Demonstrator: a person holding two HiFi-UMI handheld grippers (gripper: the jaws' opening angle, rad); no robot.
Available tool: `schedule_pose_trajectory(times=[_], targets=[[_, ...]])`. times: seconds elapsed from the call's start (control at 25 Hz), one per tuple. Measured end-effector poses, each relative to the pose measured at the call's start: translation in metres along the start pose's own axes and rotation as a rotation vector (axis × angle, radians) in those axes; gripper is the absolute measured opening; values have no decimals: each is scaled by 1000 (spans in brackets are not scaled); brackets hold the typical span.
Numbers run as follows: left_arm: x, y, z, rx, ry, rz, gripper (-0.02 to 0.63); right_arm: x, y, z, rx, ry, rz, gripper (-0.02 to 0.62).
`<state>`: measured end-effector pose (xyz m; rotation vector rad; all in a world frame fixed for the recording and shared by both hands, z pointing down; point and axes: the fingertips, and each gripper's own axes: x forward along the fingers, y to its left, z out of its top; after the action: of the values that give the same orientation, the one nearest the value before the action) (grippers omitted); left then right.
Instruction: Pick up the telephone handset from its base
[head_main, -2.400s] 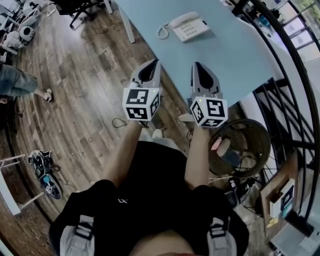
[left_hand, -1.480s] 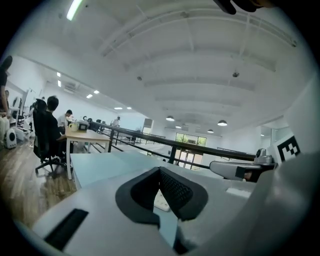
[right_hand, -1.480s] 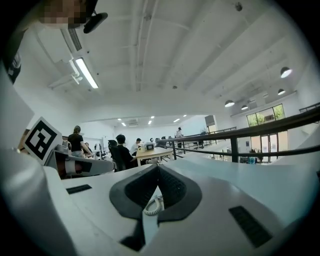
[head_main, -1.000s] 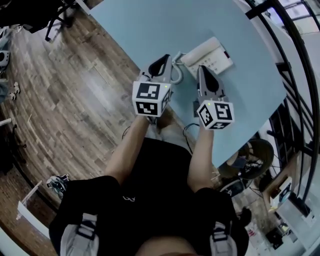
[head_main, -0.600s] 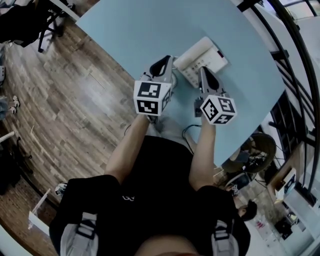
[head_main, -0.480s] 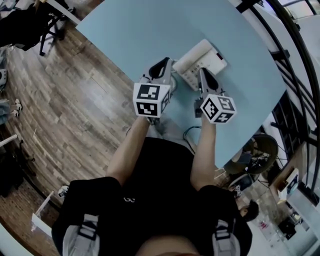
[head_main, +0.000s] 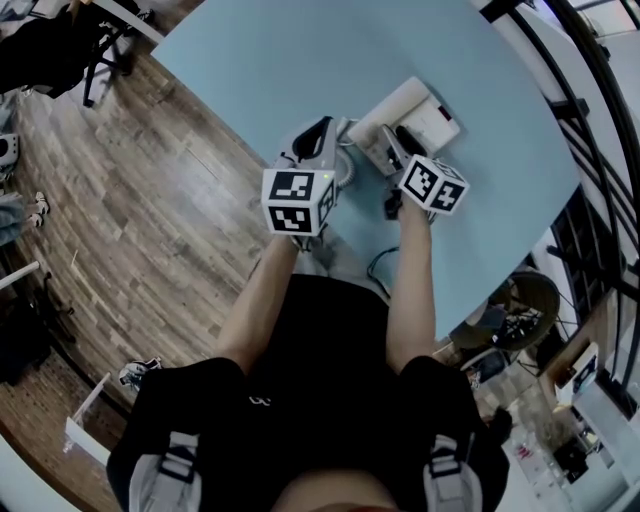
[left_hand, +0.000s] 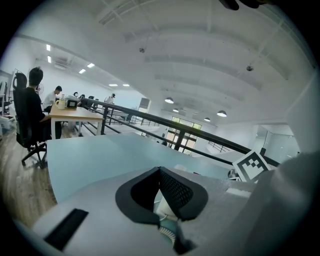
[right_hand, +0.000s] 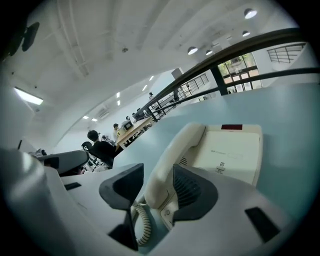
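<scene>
Reaching further over the telephone than half a second ago, the right hand-held gripper (right_hand: 157, 172) now has its marker cube (head_main: 432, 185) close above the near edge of the telephone base (head_main: 437, 120), where before the cube hung short of it. The left hand-held gripper (head_main: 320, 132) has barely shifted and sits just beside the phone's left end, over the pale blue counter (head_main: 280, 60).

In the right gripper view the jaws stand well apart, with the lower end of the cream handset (right_hand: 175, 155) between them. The right pad lies against or just beside the handset's side; the left pad is clearly apart from it. The handset lies in its cradle along the left side of the base (right_hand: 232, 150), running away from the camera, and nothing is clamped on it. The coiled cord (right_hand: 141, 225) hangs from its near end, down between the jaw roots.

In the left gripper view that tool's jaw tips meet in a point and hold nothing; a bit of cord shows below, through the gap behind the tips.
</scene>
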<state>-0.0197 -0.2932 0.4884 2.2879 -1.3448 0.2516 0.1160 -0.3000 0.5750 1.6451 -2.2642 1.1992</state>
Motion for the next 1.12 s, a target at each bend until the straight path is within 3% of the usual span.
schedule_pose_trajectory(times=[0.12,0.6,0.68,0.92,1.12], targets=[[4,2,2,2,-1,-2,0,12,-7,2,83,7,-11,207],[10,9,15,-10,-12,2,0,42,-16,9,425,-27,46,192],[9,11,18,-11,-16,2,0,43,-19,9,450,-32,25,129],[8,10,30,-13,-39,-7,0,33,-9,16,480,-94,73,89],[10,4,51,3,-83,-28,0,10,13,47,417,-183,120,83]])
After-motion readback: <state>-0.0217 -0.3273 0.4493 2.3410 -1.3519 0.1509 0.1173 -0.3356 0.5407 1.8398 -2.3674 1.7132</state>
